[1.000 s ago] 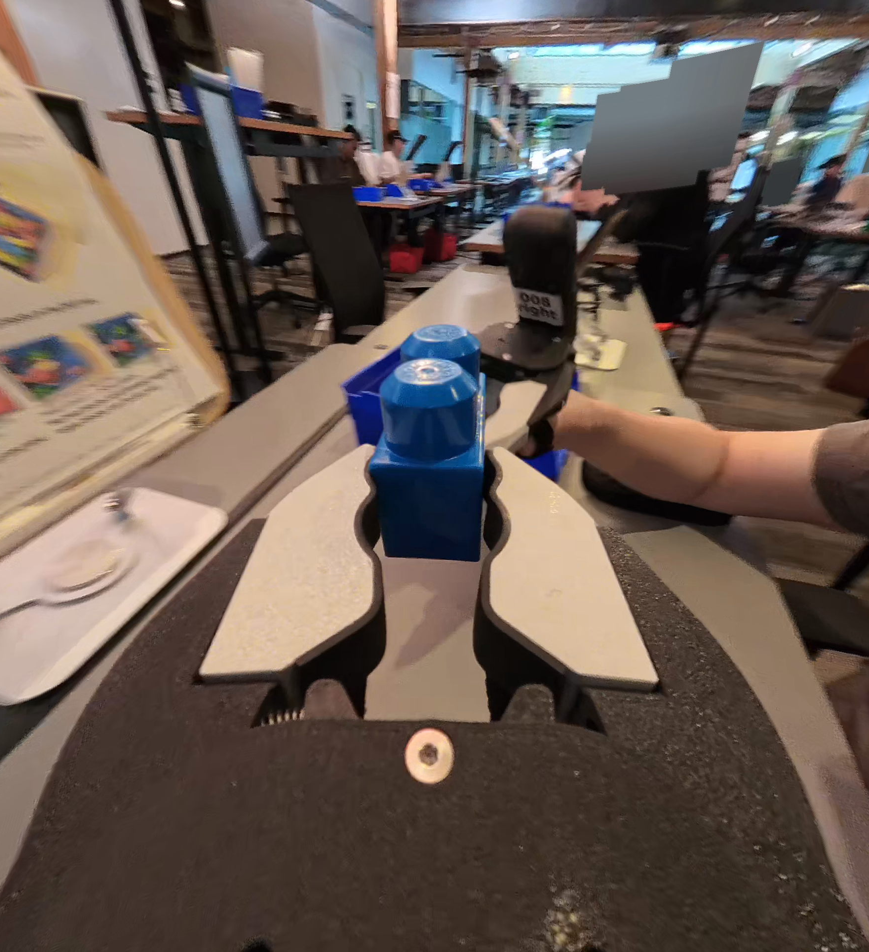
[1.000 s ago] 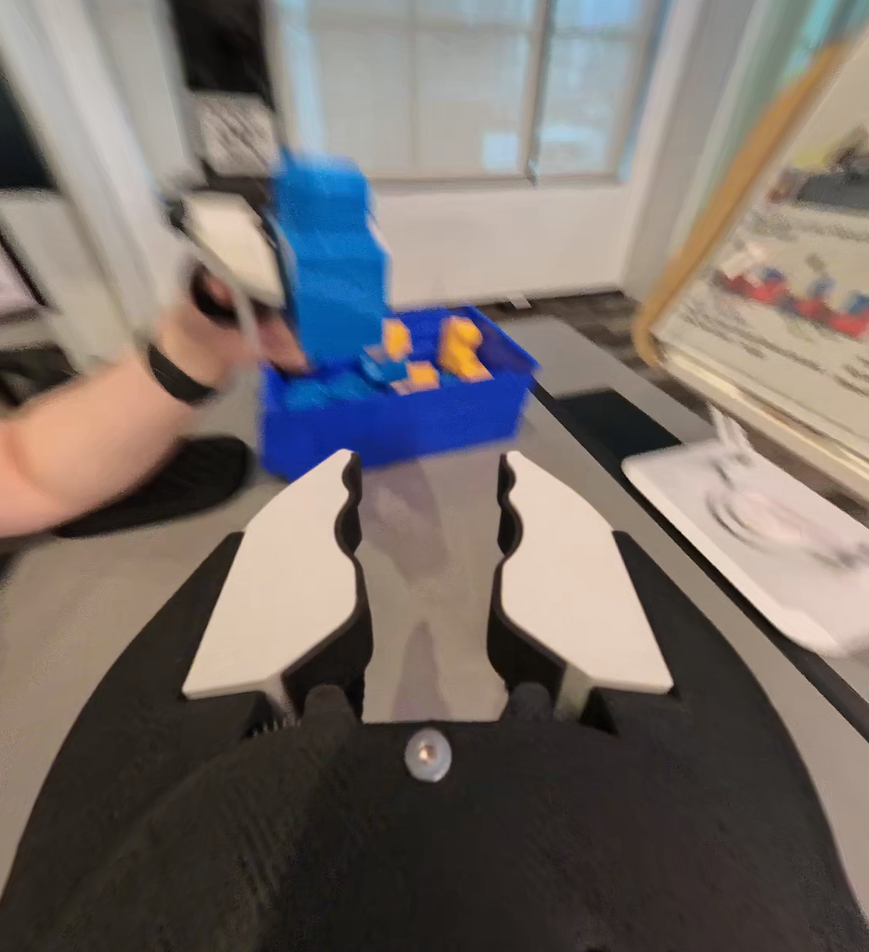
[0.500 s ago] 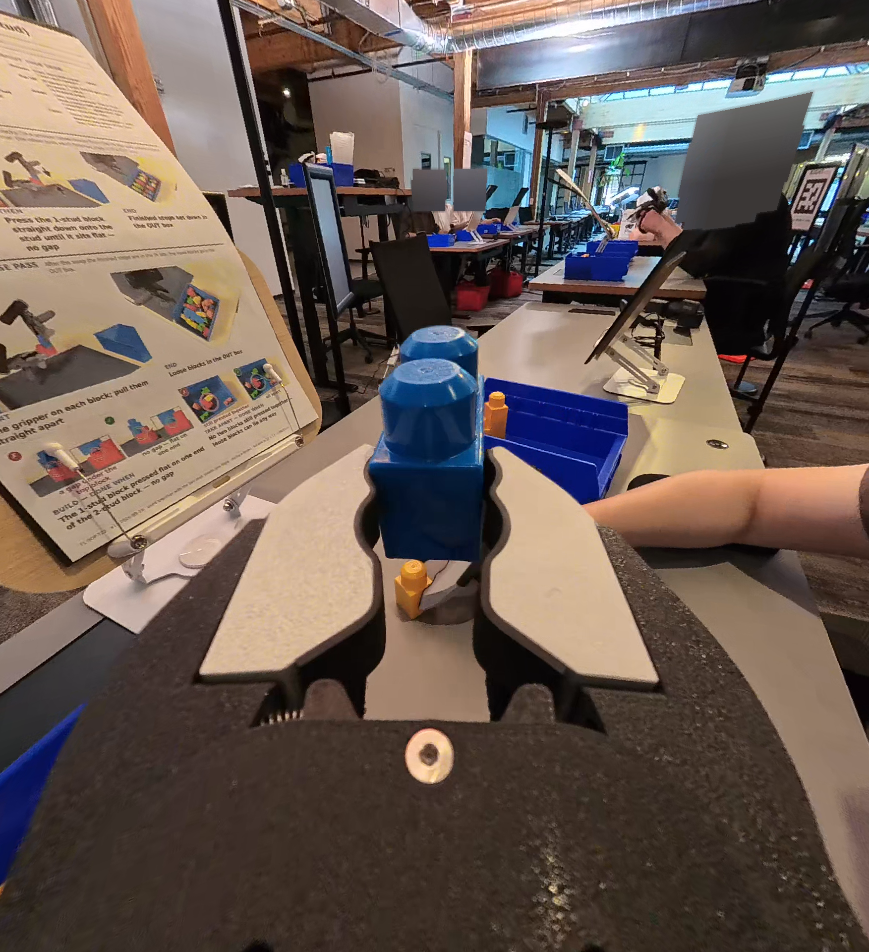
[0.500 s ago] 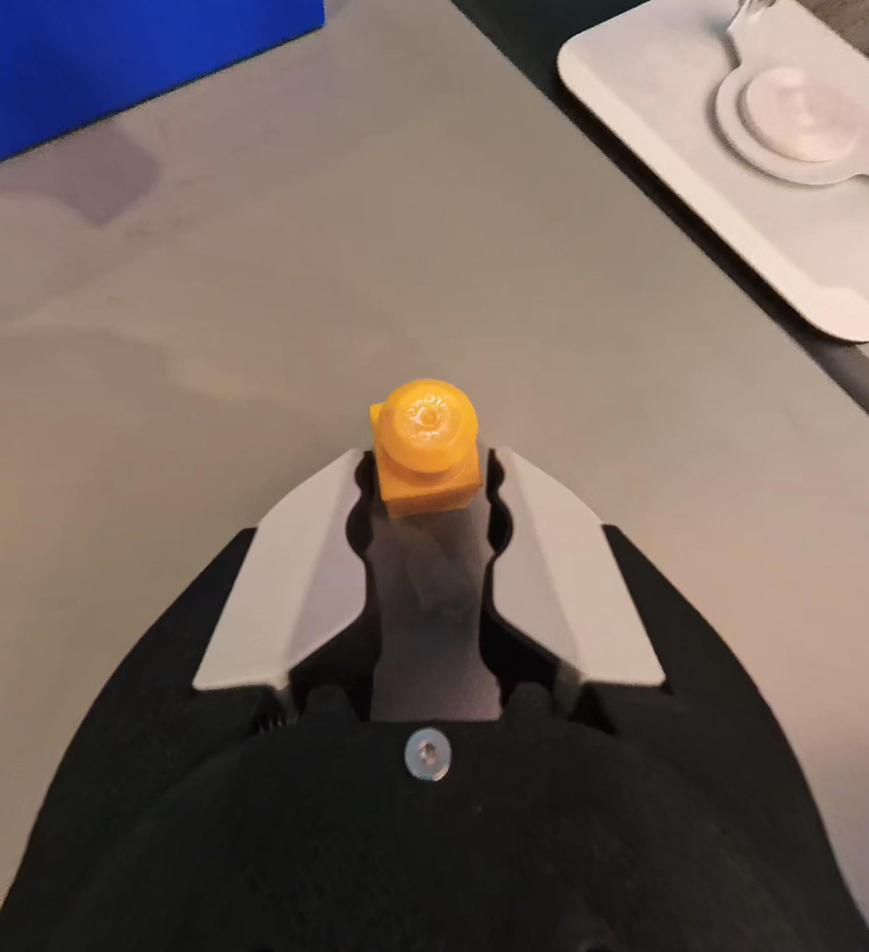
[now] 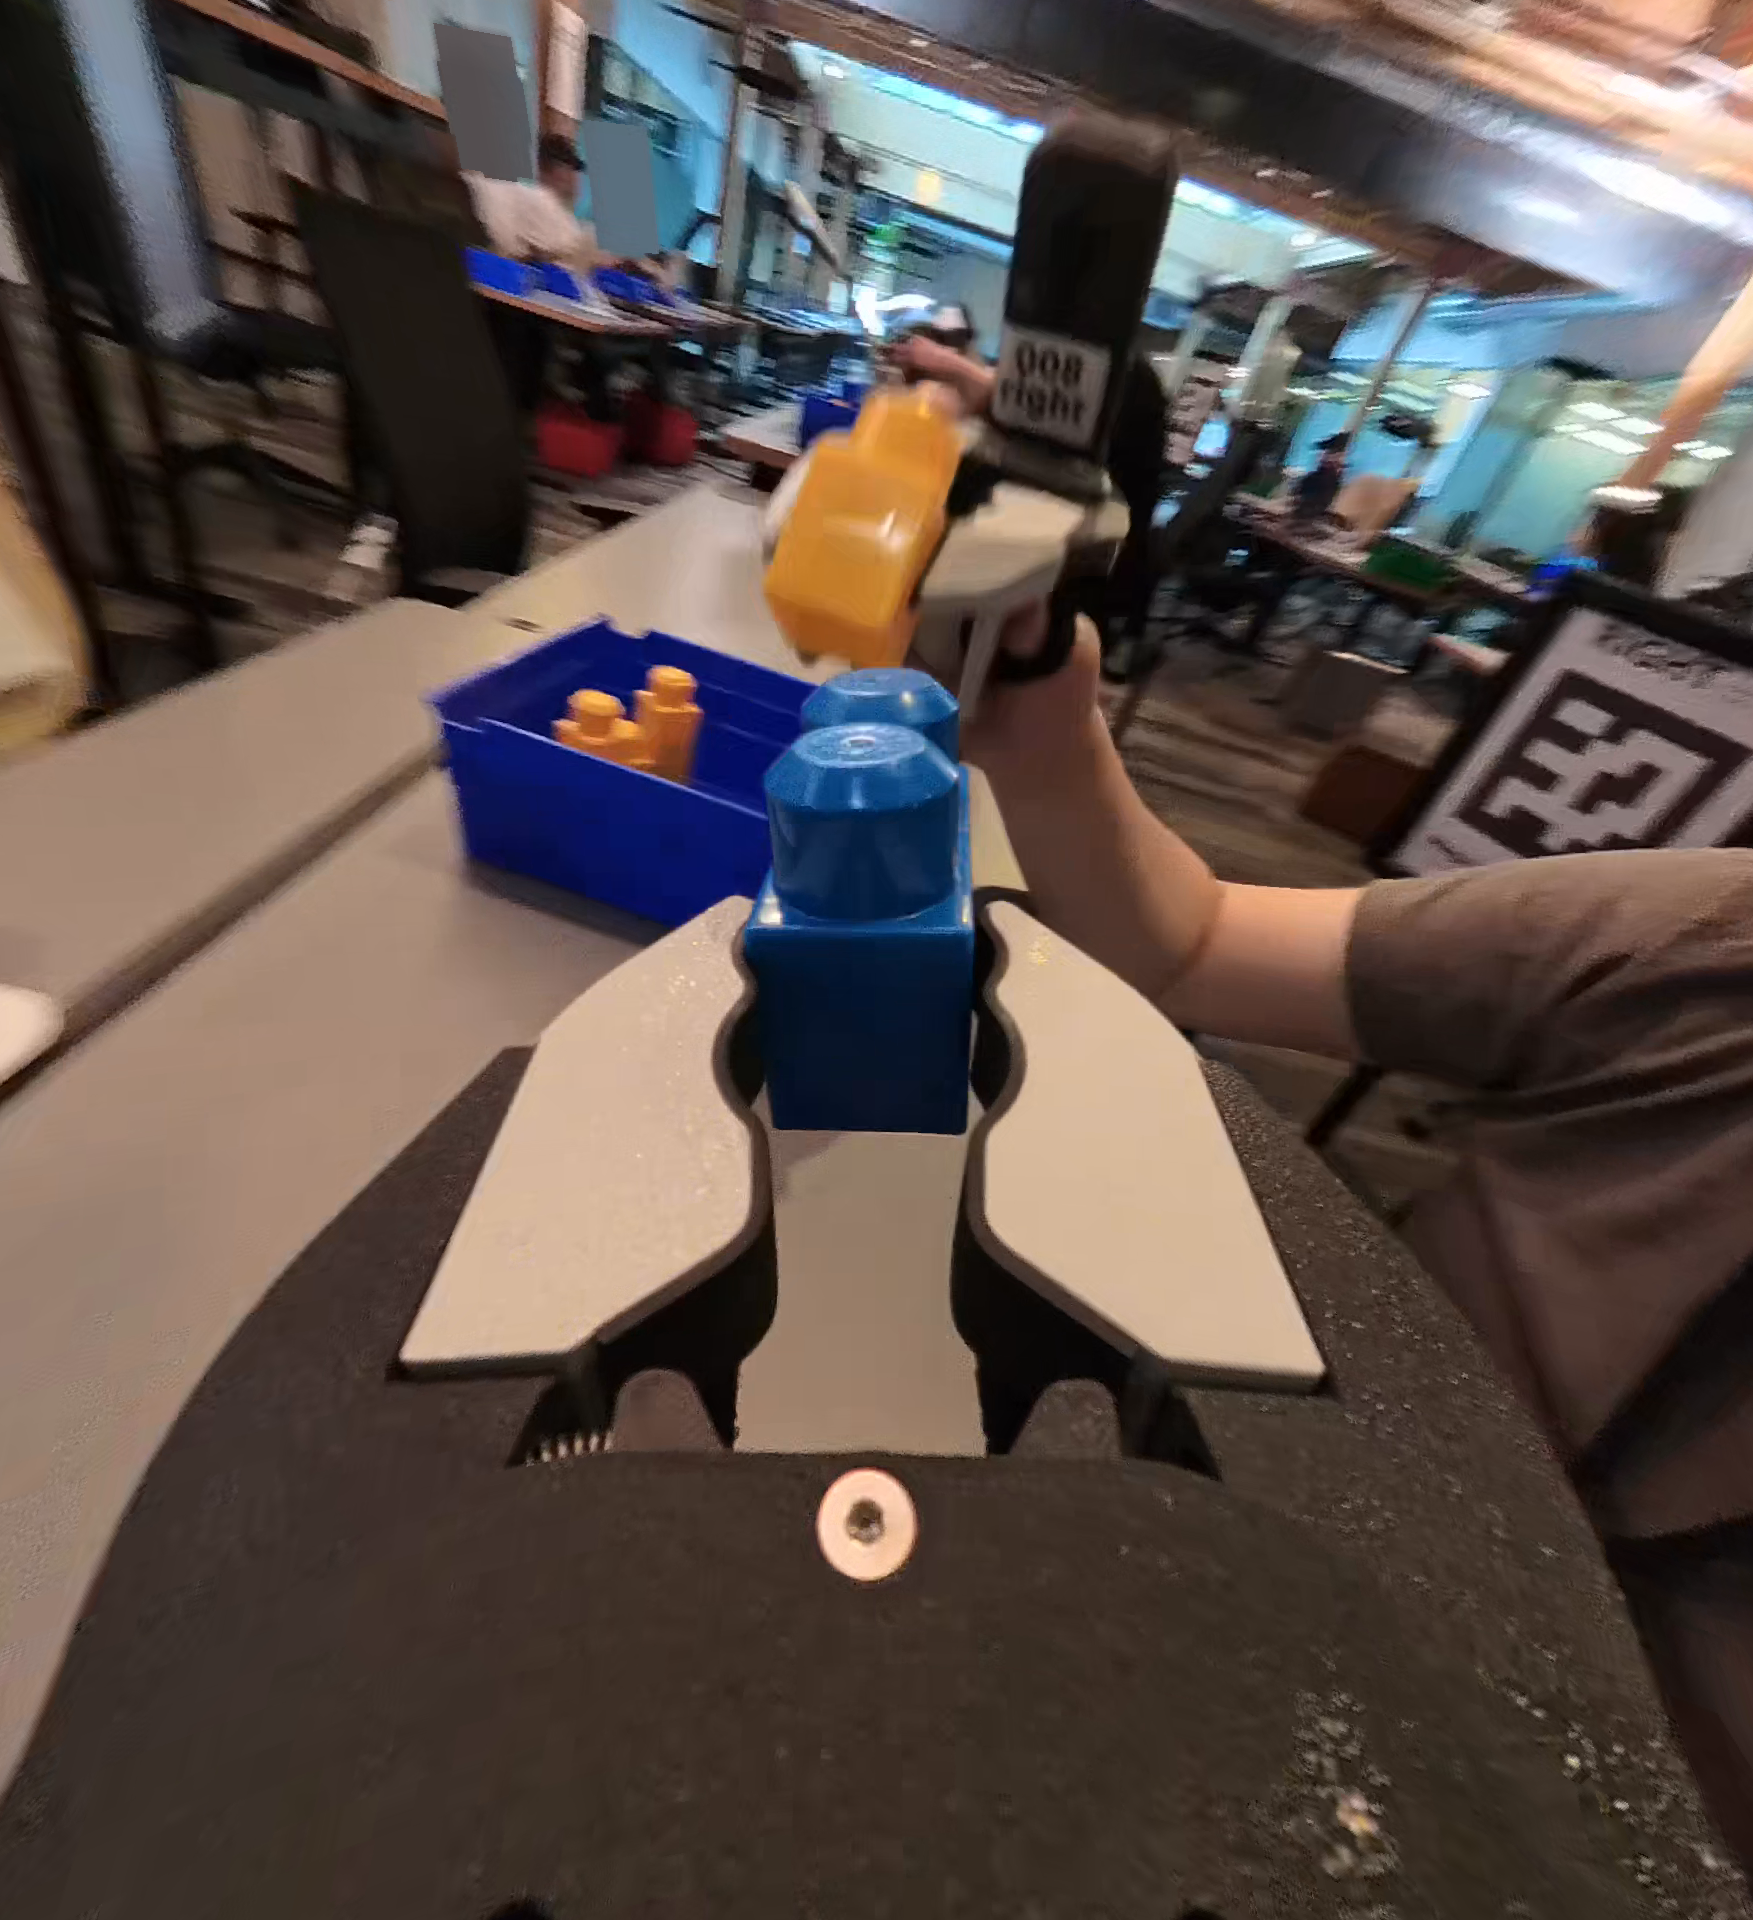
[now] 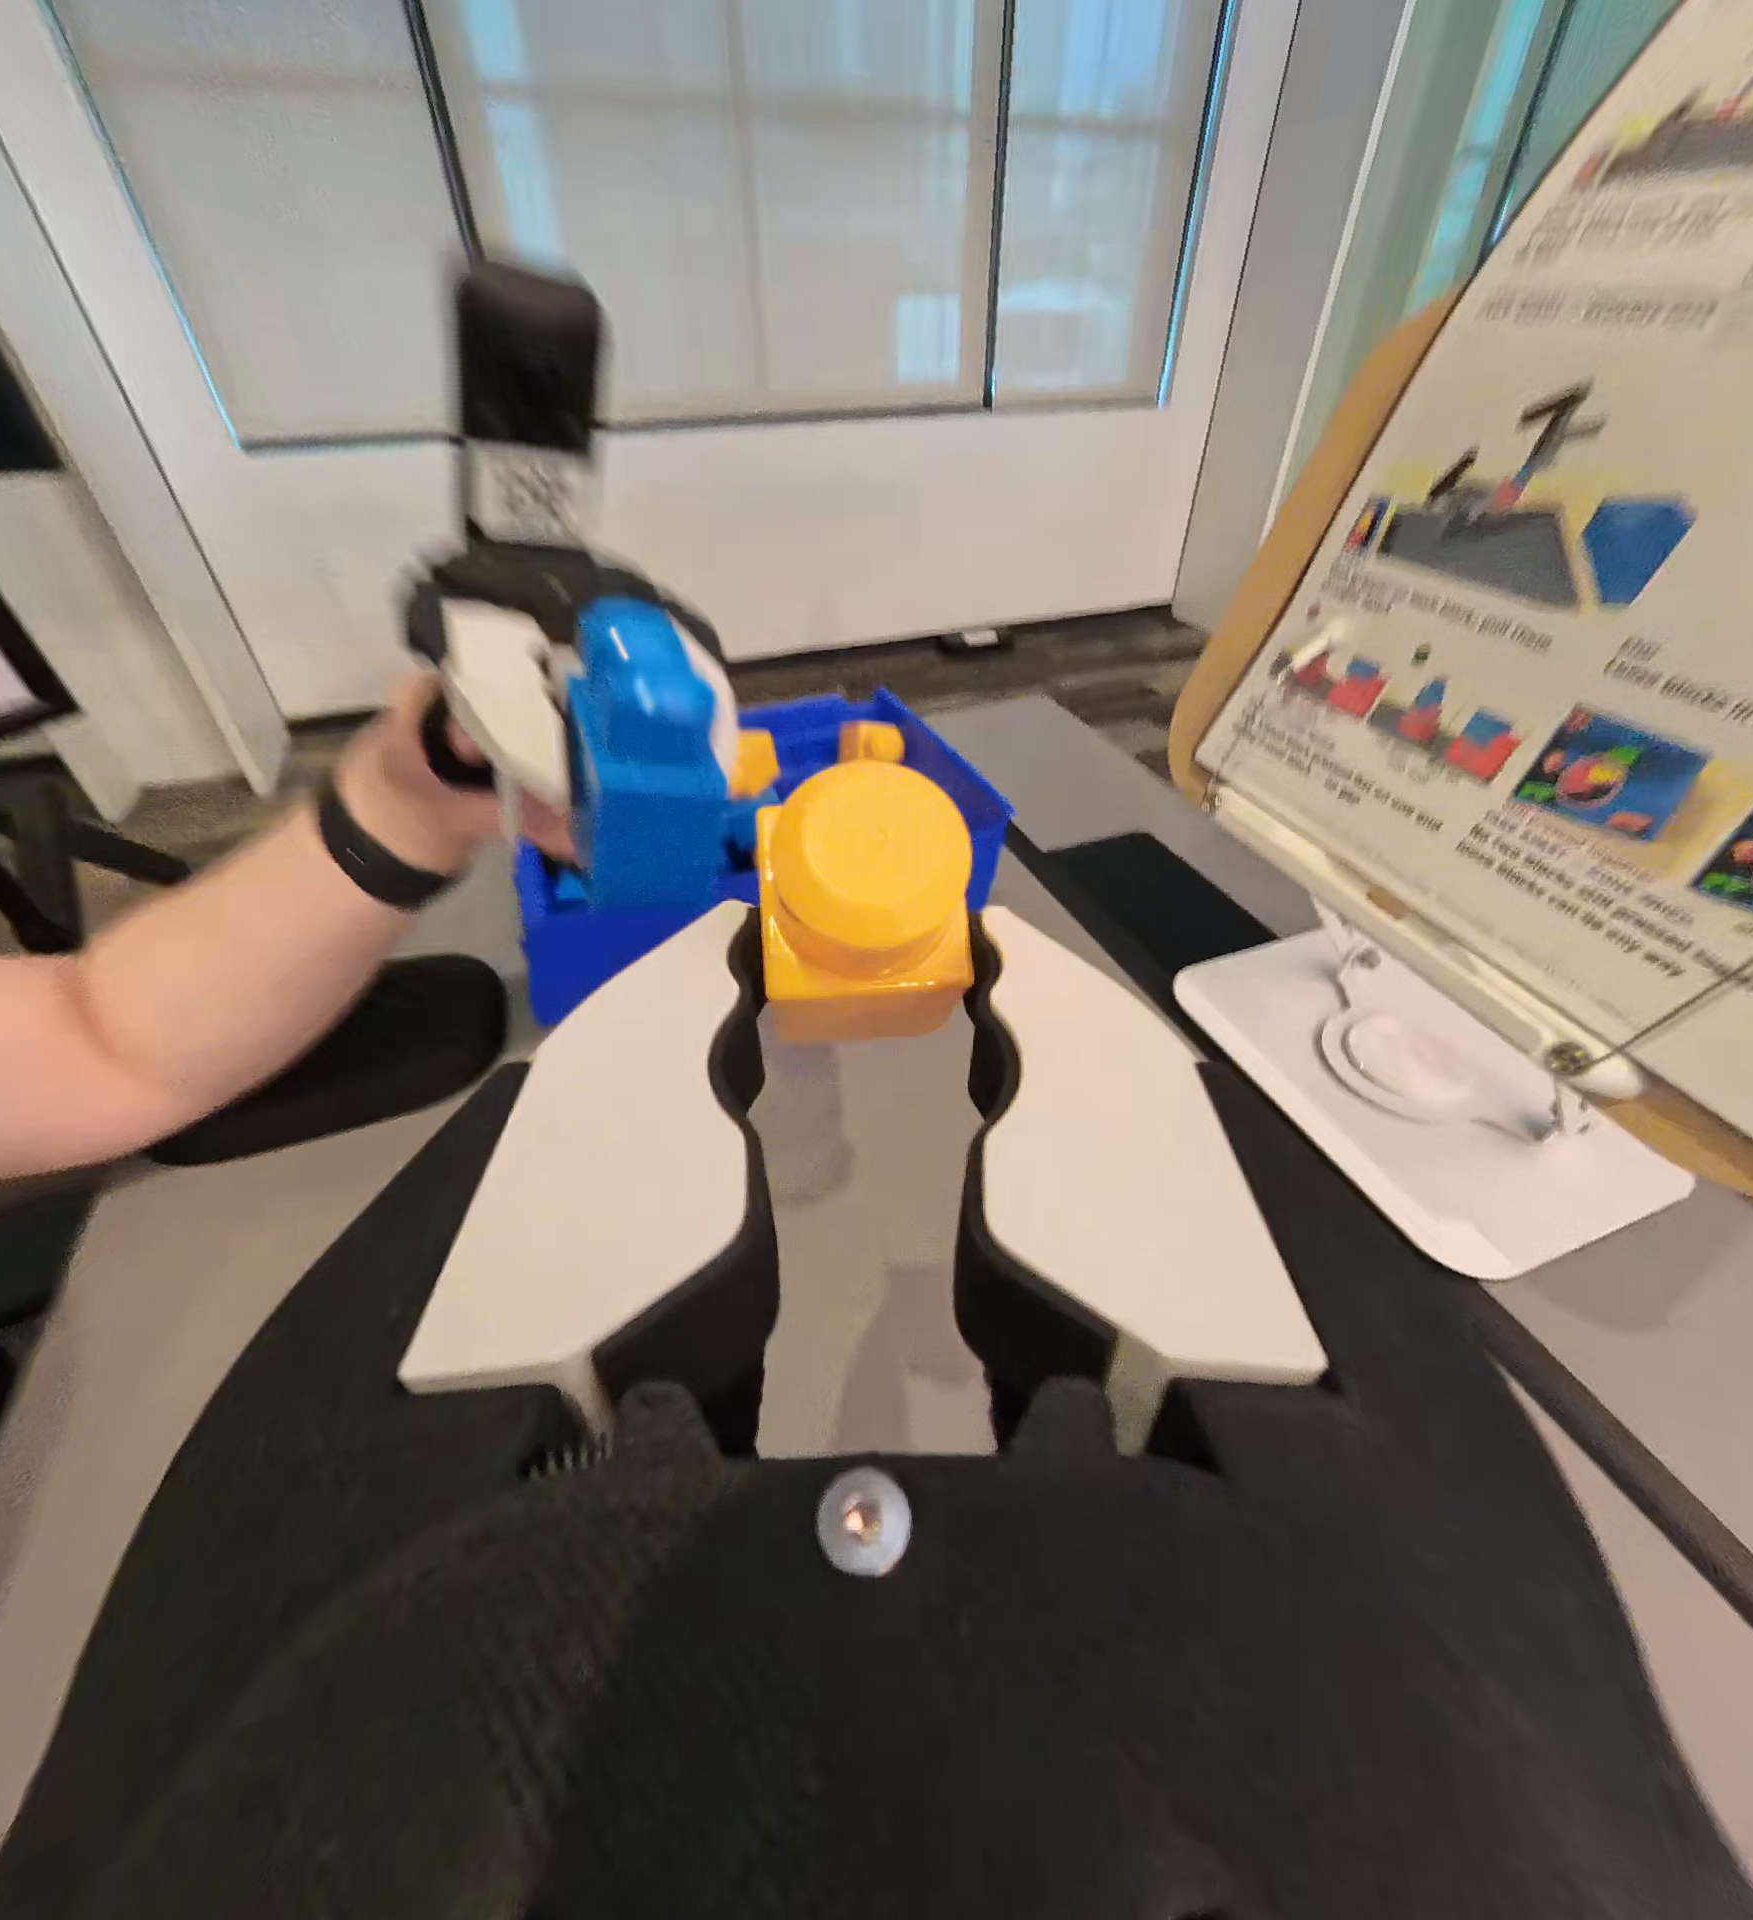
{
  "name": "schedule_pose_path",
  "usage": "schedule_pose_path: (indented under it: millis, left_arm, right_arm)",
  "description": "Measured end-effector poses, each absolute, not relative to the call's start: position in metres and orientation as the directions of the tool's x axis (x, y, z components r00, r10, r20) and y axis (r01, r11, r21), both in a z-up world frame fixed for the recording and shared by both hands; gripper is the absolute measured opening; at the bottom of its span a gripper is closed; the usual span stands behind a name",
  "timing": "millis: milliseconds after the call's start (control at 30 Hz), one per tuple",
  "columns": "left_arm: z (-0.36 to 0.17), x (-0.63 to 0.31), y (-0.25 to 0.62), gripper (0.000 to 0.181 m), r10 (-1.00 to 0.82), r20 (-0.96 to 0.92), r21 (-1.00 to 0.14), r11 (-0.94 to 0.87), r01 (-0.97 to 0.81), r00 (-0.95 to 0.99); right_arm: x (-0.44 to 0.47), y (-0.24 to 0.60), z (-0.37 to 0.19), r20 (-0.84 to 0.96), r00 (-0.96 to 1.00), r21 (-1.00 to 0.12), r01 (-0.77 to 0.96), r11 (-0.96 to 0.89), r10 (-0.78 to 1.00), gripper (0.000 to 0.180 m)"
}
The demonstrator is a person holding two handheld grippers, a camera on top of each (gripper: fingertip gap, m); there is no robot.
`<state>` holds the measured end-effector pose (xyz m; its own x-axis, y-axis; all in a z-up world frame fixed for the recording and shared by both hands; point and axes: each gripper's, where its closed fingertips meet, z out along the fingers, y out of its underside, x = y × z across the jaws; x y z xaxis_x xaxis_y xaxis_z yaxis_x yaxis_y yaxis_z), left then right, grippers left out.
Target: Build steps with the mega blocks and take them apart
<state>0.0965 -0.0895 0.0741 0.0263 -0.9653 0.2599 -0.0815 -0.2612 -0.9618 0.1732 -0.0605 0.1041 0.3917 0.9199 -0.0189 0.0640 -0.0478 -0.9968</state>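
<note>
at frame centre, the left gripper (image 5: 861,1023) pinches a blue block (image 5: 859,935) — the right gripper (image 6: 864,987) likewise clamps an orange block (image 6: 864,904), both above the grey table (image 5: 228,1039).

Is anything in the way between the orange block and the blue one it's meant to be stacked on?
Nothing visible. The right gripper holds the orange block in the air, the left gripper holds the blue block, and only open air shows between them. The blue bin sits lower, behind them on the table.
</note>
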Motion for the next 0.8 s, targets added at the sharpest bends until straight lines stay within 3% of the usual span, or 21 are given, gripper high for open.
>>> schedule_pose_path:
  millis: [133,267,433,800]
  left_arm:
    - [0.031,0.143,-0.103,0.037,-0.962,0.27,-0.943,-0.258,-0.212,-0.032]
    - [0.029,0.152,-0.109,0.036,-0.962,0.268,-0.946,-0.252,-0.203,-0.053]
    - [0.028,0.154,-0.111,0.036,-0.968,0.249,-0.945,-0.235,-0.228,-0.033]
    - [0.038,0.152,-0.112,0.035,-0.943,0.33,-0.929,-0.318,-0.189,-0.035]
  right_arm:
    - [0.181,-0.089,0.112,-0.194,0.235,-0.978,0.03,-0.207,0.952,0.037]
    - [0.176,-0.083,0.076,-0.255,0.254,-0.93,0.201,-0.309,0.933,0.037]
    - [0.165,-0.096,0.056,-0.377,0.153,-0.87,0.28,-0.406,0.913,0.037]
    - [0.161,-0.097,0.056,-0.278,0.192,-0.898,0.296,-0.326,0.941,0.037]
